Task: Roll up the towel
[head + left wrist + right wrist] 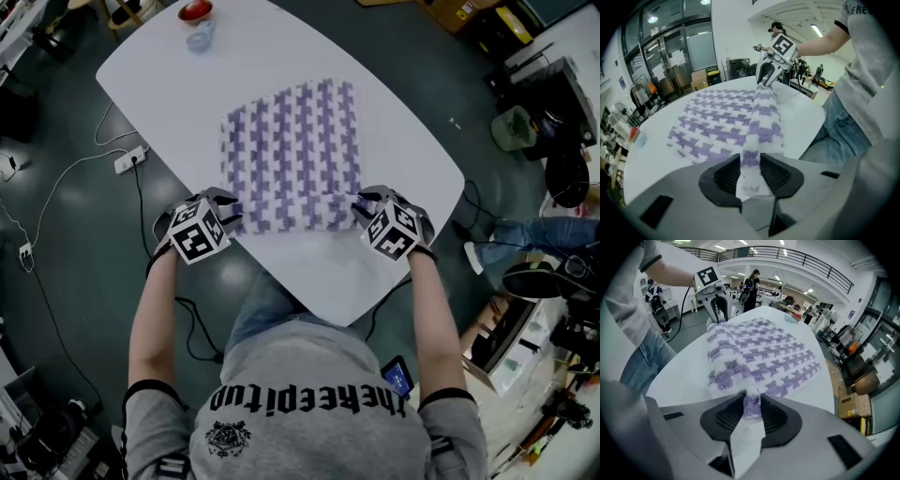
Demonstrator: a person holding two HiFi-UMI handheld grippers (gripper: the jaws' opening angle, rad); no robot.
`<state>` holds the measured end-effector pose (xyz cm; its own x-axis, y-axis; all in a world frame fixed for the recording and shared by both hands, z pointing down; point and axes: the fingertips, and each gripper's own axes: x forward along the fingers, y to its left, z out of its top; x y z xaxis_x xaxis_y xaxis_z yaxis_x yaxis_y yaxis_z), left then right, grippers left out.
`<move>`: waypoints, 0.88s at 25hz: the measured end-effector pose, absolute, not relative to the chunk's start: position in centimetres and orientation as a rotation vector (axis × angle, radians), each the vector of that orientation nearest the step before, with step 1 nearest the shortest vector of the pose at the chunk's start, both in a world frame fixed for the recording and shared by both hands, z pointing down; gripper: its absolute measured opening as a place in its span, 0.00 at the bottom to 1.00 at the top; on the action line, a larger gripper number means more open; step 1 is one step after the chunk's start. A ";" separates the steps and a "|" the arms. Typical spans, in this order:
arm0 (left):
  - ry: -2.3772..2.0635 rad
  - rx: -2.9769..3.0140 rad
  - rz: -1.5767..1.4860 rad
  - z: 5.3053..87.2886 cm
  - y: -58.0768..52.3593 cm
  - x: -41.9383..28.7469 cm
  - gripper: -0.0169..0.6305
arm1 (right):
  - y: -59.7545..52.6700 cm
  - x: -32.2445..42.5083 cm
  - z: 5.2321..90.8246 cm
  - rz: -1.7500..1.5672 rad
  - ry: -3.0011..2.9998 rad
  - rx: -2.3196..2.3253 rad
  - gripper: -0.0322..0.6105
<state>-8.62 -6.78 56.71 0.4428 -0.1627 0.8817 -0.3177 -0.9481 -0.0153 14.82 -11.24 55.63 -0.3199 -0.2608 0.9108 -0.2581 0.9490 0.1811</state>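
towel lies flat on white table, its near edge turned over into a first fold; left gripper and right gripper each pinch one end of that fold, jaws part-closed on the cloth. Best: keep both ends level, roll away evenly, hold it tight so the roll stays straight
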 end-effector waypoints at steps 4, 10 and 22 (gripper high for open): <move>-0.463 2.608 1.505 54.8 -6.5 -8.3 0.20 | -11.1 14.8 54.3 -0.030 -1.938 0.401 0.20; -0.591 2.734 1.493 51.3 -5.9 -7.7 0.24 | -11.2 14.9 50.2 -0.080 -2.020 0.500 0.20; -0.489 2.660 1.728 56.5 -2.7 -7.2 0.41 | -7.1 14.2 56.5 -0.250 -1.819 0.248 0.41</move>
<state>-7.19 -2.67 56.47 0.3745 -0.2885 0.8812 -0.2158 -0.9514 -0.2198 14.22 -7.15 56.52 -0.2556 -0.2976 0.9198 -0.0384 0.9538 0.2979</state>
